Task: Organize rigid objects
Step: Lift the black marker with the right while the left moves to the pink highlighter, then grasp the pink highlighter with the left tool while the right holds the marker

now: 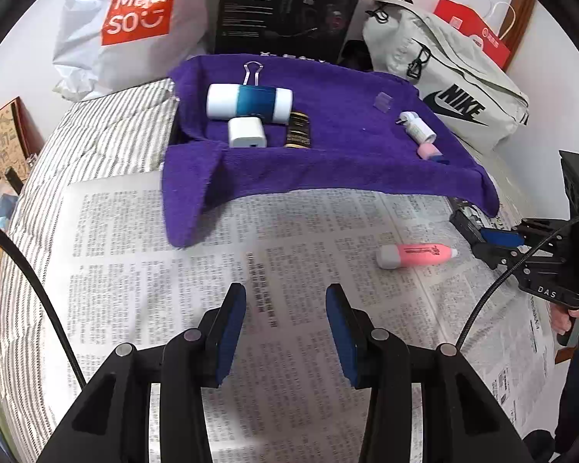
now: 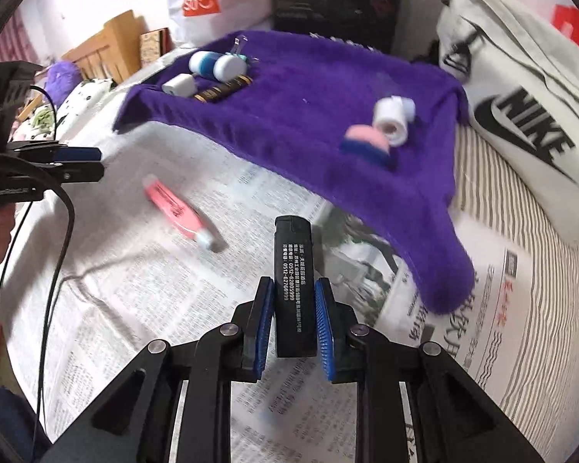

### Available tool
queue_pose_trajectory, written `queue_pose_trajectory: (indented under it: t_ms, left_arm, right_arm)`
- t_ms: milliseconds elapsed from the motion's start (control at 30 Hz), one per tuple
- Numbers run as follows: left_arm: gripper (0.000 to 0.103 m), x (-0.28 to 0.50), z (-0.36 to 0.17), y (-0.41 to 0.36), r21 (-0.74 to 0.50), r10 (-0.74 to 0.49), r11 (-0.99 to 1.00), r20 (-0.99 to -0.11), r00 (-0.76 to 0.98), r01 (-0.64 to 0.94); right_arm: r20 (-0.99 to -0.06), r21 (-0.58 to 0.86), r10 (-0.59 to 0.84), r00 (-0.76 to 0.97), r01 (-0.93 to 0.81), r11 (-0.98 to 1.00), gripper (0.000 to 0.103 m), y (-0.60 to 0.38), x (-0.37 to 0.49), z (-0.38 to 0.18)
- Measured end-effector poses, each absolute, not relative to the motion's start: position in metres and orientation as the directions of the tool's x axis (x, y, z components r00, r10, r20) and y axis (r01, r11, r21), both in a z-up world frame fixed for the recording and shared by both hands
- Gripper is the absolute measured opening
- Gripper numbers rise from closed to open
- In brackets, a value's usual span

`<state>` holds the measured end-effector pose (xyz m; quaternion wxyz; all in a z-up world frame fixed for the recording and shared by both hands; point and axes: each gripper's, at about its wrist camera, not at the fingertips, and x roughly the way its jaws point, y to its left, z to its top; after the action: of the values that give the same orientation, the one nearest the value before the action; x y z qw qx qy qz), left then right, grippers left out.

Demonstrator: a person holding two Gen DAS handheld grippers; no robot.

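**A:** Which step is this, would you say?

**B:** A carry, by my reading. The right gripper (image 2: 294,318) is pinching a black lighter (image 2: 292,285) with white print on its side, the blue pads pressed on its two long faces. It hangs over the newspaper (image 2: 143,293), short of the purple towel (image 2: 289,123) where the sorted things lie.

**A:** How does the lighter sit in the fingers?

**B:** Lengthways along them. Its lower half is between the pads; the cap end sticks out past the tips, toward the towel's near edge.

**A:** And the left gripper (image 1: 285,332)?

**B:** Its fingers stand apart with nothing between them, hovering over bare newsprint. The pink tube (image 1: 415,255) lies on the paper off to its right, well apart from its tips and close to the right gripper.

**A:** What does the next move call for?

**B:** Taking the lighter over the draped hem and setting it in a free patch. The white and blue cylinder (image 1: 249,102), white charger (image 1: 247,132) and dark gold-banded tube (image 1: 298,130) crowd the far left; a small white bottle (image 1: 417,126) and a pink-capped piece (image 1: 428,151) sit at the right. The middle looks open.

**A:** Any risk?

**B:** The towel is soft and uneven, so the lighter may roll or tip on release. Lay it down low and flat.
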<state>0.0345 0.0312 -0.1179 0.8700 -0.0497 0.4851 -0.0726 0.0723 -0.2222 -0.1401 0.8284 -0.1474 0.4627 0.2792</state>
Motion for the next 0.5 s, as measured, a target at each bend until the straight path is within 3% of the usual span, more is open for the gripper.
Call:
queue_pose_trajectory:
  t_ms: [133, 200, 233, 500]
  left_arm:
    - [0.041, 0.035, -0.117, 0.025, -0.144, -0.175, 0.985, -0.839, 0.515, 0.099]
    - [0.041, 0.035, -0.115, 0.024, -0.145, -0.182, 0.983, -0.835, 0.519, 0.111]
    - [0.041, 0.035, -0.113, 0.022, -0.146, -0.191, 0.981, -0.831, 0.522, 0.126]
    - [0.041, 0.047, -0.109, -0.009, -0.089, -0.237, 0.951, -0.825, 0.513, 0.296]
  right_arm:
    - [-0.839, 0.008, 0.322, 0.438, -0.583, 0.813, 0.028, -0.216, 0.077, -0.142]
    - [-0.832, 0.013, 0.330, 0.447, -0.578, 0.816, 0.027, -0.216, 0.078, -0.143]
    - [-0.830, 0.010, 0.328, 0.451, -0.575, 0.818, 0.022, -0.216, 0.078, -0.143]
    - [-0.827, 0.054, 0.323, 0.459, -0.507, 0.860, 0.021, -0.254, 0.067, -0.138]
